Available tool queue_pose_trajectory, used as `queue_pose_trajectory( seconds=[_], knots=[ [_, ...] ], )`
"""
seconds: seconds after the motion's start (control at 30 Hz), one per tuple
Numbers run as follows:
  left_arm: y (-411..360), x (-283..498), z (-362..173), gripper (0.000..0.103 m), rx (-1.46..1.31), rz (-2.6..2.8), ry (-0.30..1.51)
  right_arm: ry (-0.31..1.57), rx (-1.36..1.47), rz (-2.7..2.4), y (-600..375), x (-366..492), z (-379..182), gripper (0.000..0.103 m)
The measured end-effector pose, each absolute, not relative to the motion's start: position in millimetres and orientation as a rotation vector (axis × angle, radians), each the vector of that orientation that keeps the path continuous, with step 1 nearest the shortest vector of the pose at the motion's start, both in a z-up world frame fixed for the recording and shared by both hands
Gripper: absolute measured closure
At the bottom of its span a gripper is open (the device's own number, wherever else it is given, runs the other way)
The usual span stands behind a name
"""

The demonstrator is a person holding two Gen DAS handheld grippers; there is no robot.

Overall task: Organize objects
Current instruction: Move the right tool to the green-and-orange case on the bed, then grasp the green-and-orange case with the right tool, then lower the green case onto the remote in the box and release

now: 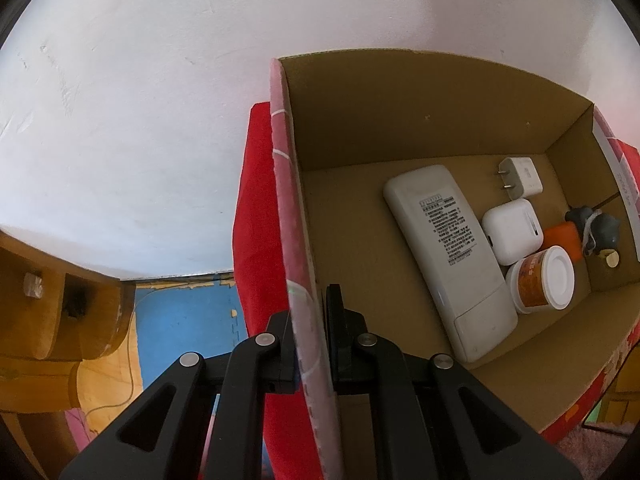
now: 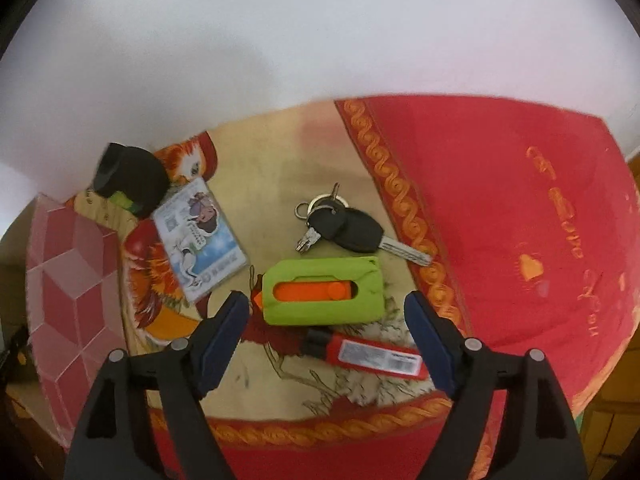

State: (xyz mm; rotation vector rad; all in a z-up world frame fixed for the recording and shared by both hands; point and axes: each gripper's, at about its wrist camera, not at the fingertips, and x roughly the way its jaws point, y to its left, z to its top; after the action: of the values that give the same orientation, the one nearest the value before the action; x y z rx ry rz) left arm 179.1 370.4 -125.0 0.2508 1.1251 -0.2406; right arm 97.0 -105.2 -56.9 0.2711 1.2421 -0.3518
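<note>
My left gripper (image 1: 310, 320) is shut on the left wall of a cardboard box (image 1: 296, 240). Inside the box lie a white remote (image 1: 448, 256), a white charger plug (image 1: 520, 178), a white earbud case (image 1: 512, 230), a small jar (image 1: 540, 282), an orange item (image 1: 564, 238) and a grey figure (image 1: 596, 228). My right gripper (image 2: 326, 332) is open above a green and orange holder (image 2: 324, 292). A red lighter-like item (image 2: 372, 354) lies just below it, a key bunch (image 2: 352, 232) above it, a card (image 2: 200, 240) to the left, and a black object (image 2: 128, 180) beyond that.
The box stands on a red cloth (image 1: 256, 208) beside a white wall (image 1: 140, 100). A wooden piece of furniture (image 1: 48, 312) and blue floor mat (image 1: 180, 320) lie to the left. In the right wrist view the box's pink patterned side (image 2: 68, 292) stands left on a red patterned cloth (image 2: 500, 220).
</note>
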Motion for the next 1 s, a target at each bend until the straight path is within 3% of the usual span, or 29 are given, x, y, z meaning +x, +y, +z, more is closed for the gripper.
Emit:
queue_pose_trajectory(
  seconds=[0.27, 0.4, 0.6, 1.0],
  knots=[
    [364.5, 169.8, -125.1, 0.094, 0.263, -0.191, 1.125, 1.284, 0.225, -0.319, -106.1, 114.2, -76.8, 0.022],
    [364.6, 164.8, -125.0, 0.094, 0.254, -0.181, 1.124, 1.271, 0.231, -0.326, -109.8, 109.0, -74.6, 0.032],
    [365.8, 167.6, -125.4, 0.094, 0.263, -0.193, 1.131, 1.261, 0.219, -0.322, -115.7, 99.1, -70.4, 0.033],
    [365.4, 172.5, -124.1, 0.094, 0.277, -0.22, 1.134, 1.063, 0.139, -0.22, -57.6, 83.0, 22.3, 0.033]
  ],
)
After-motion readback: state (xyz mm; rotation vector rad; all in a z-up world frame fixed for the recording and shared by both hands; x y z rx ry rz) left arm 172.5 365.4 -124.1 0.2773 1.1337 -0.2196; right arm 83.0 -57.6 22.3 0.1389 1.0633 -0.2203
